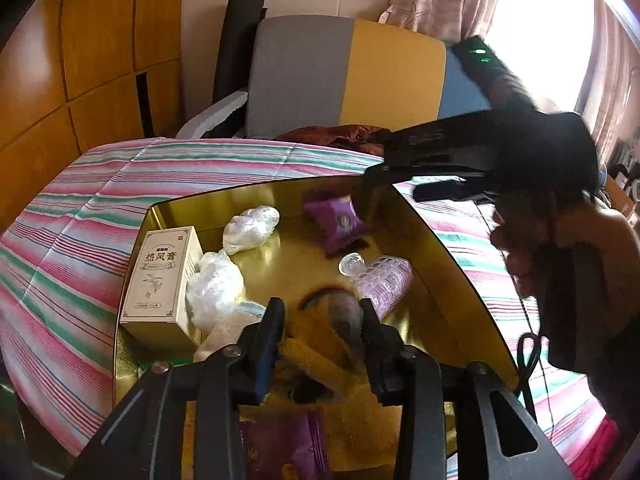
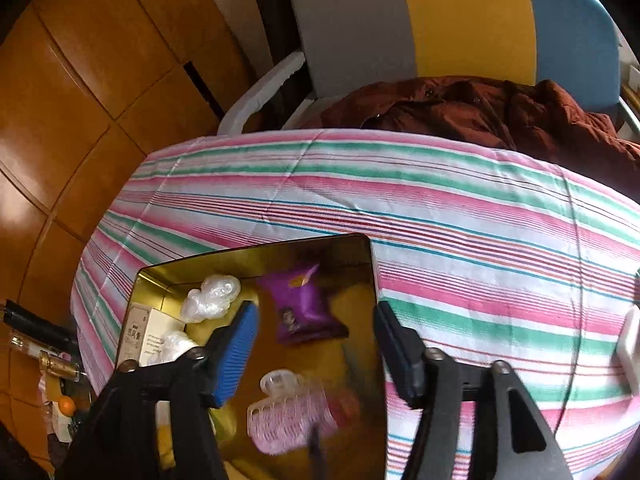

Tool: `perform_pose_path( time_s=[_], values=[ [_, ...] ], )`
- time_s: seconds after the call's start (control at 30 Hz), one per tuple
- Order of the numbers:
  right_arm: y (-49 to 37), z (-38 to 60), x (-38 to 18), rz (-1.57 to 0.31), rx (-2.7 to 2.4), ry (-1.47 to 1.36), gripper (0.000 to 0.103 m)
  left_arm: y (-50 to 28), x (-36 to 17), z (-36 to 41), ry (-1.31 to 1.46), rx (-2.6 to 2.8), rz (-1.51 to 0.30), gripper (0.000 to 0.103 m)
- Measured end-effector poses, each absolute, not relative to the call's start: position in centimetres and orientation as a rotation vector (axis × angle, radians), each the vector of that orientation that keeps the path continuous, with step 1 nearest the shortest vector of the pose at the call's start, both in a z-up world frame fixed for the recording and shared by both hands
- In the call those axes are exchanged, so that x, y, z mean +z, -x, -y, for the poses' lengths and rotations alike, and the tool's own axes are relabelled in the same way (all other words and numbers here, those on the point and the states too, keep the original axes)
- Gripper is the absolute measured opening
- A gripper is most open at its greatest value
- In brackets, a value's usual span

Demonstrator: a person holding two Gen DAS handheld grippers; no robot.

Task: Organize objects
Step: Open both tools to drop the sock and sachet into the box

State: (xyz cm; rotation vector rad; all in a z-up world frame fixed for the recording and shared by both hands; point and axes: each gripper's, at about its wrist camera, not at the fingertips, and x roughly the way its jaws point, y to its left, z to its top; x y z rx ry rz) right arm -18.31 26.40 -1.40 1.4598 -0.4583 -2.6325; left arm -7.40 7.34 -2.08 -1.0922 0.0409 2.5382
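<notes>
The left tool (image 1: 322,320) pinched a yellow plush toy (image 1: 320,344) inside the gold tin (image 1: 440,240) on the striped bed (image 2: 440,208); the right tool (image 2: 316,340) hung spread (empty) above a purple packet (image 2: 300,304).

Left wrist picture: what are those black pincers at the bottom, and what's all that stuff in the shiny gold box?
Those pincers are a gripper, a grabbing tool that a person holds. There is one in each hand, each with its own camera, which is why you get two pictures. The left gripper seems to pinch a yellow soft thing. The right gripper is open and holds nothing. The gold tin sits on a striped cloth. Inside are a white box, a purple packet, a pink roller and crumpled clear plastic.
</notes>
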Motion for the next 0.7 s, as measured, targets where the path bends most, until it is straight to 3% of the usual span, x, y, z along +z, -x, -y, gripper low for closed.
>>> perform_pose_path(
  time_s=[0.1, 0.23, 0.7],
  values=[
    [16.8, -26.8, -0.7, 0.455, -2.664, -1.429, 0.071, 7.2, -1.7, -7.4, 1.075, 2.549, -0.044, 0.041],
    [14.8, -27.1, -0.3, 0.426, -2.706, -1.419, 0.071, 6.8, -1.1, -7.3, 1.045, 2.570, -0.033, 0.057],
    [6.7, -28.0, 0.1, 0.351, -2.856, -1.403, 0.076, 4.5, 1.3, -7.4, 0.950, 2.580, -0.031, 0.070]
  ],
)
